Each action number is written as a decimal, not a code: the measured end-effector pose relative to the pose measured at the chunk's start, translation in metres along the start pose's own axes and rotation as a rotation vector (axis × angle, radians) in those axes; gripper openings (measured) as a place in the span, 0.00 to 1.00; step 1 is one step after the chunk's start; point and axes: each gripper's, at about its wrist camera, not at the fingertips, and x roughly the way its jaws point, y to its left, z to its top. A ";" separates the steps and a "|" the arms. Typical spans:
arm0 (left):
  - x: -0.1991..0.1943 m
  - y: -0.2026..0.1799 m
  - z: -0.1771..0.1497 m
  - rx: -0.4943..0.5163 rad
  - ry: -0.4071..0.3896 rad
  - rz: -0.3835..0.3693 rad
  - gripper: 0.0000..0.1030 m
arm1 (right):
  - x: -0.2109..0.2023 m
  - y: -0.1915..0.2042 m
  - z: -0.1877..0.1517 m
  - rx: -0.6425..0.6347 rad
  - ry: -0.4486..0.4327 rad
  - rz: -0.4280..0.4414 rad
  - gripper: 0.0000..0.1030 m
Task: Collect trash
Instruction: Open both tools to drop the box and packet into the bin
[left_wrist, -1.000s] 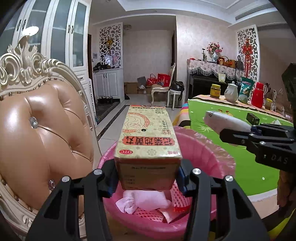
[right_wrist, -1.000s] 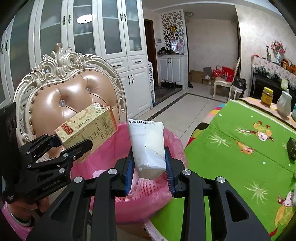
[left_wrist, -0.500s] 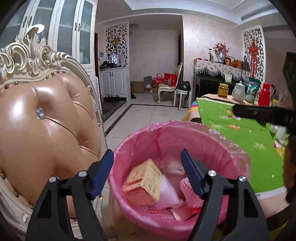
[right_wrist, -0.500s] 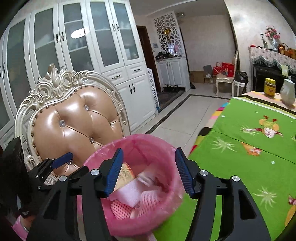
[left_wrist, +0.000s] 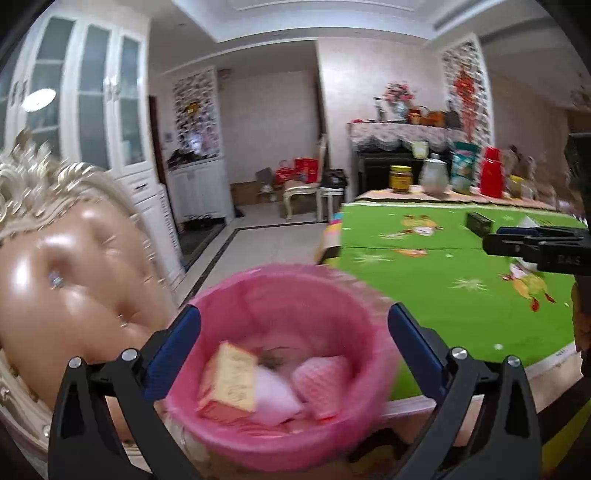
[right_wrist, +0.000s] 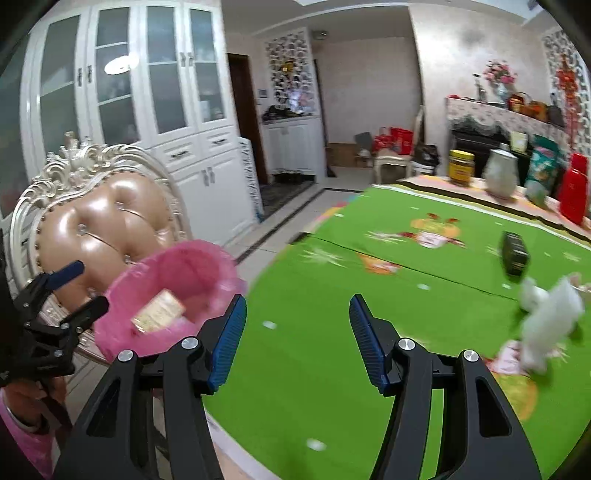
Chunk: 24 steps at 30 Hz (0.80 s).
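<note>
1 pink bin (left_wrist: 284, 373) beside the chair (right_wrist: 103, 221) holds 1 yellow box (left_wrist: 231, 376) and 2 pink wads. On the green table (right_wrist: 332, 369) lie 1 dark box (right_wrist: 514, 253) and 1 white crumpled wad (right_wrist: 550, 317). Both grippers, left (left_wrist: 293, 354) and right (right_wrist: 297, 339), are spread apart with nothing between their fingers.

White glass-door cabinets (right_wrist: 147, 122) at left, tufted tan chair (right_wrist: 99, 225) near them, pale tiled floor (left_wrist: 258, 247), green-clothed table (right_wrist: 406, 295) right, pinkish far wall (left_wrist: 269, 122).

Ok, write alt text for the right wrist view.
The open right gripper hovers empty over a green tablecloth, pointing toward crumpled white paper and a small dark box. At left, a pink-lined trash bin holding a yellow box stands before a tufted chair, beside the open left gripper.
</note>
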 end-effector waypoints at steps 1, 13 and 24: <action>0.002 -0.013 0.002 0.018 0.002 -0.017 0.95 | -0.003 -0.007 -0.003 0.006 0.006 -0.019 0.55; 0.054 -0.179 0.025 0.088 0.089 -0.294 0.95 | -0.058 -0.149 -0.050 0.187 0.048 -0.279 0.56; 0.118 -0.315 0.046 0.149 0.183 -0.398 0.95 | -0.097 -0.257 -0.071 0.275 0.054 -0.456 0.56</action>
